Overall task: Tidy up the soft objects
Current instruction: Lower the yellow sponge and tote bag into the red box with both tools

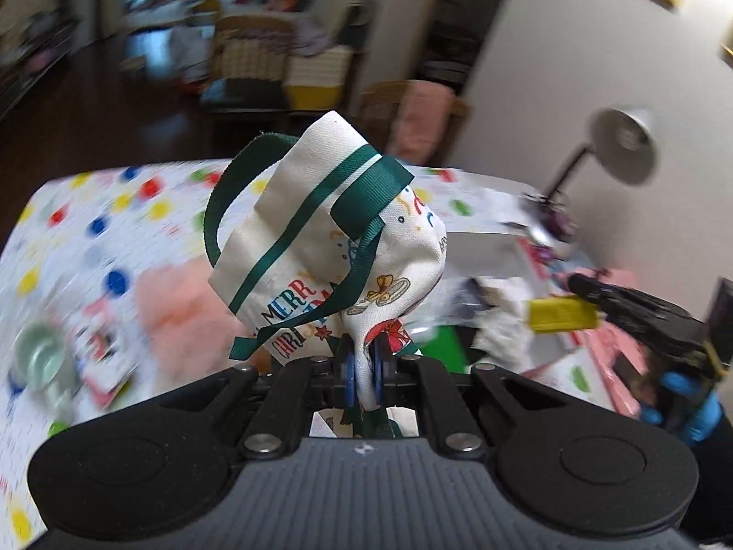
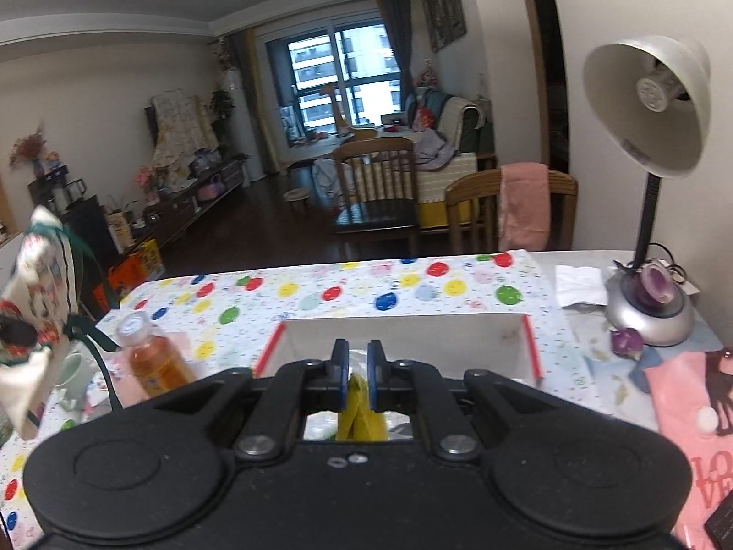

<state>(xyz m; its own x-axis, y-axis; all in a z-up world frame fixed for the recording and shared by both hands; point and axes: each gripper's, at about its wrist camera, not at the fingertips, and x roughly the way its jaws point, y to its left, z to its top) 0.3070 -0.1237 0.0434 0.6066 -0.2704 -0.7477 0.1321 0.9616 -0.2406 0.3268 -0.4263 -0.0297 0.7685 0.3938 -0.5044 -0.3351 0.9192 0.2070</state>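
Note:
My left gripper (image 1: 362,362) is shut on a white Christmas cloth bag (image 1: 330,238) with green straps and holds it up above the dotted tablecloth (image 1: 91,229). The same bag shows at the left edge of the right wrist view (image 2: 36,302). My right gripper (image 2: 357,366) is shut on a yellow soft item (image 2: 359,405) and hovers over the near side of a white open box (image 2: 403,334). In the left wrist view the right gripper (image 1: 540,314) appears at the right with the yellow item (image 1: 561,314). A pink fluffy item (image 1: 183,302) lies blurred behind the bag.
An orange drink bottle (image 2: 153,357) and a pale green mug (image 2: 73,376) stand left of the box. A desk lamp (image 2: 650,146) stands at the right, with a pink bag (image 2: 687,421) in front of it. Wooden chairs (image 2: 380,183) stand behind the table.

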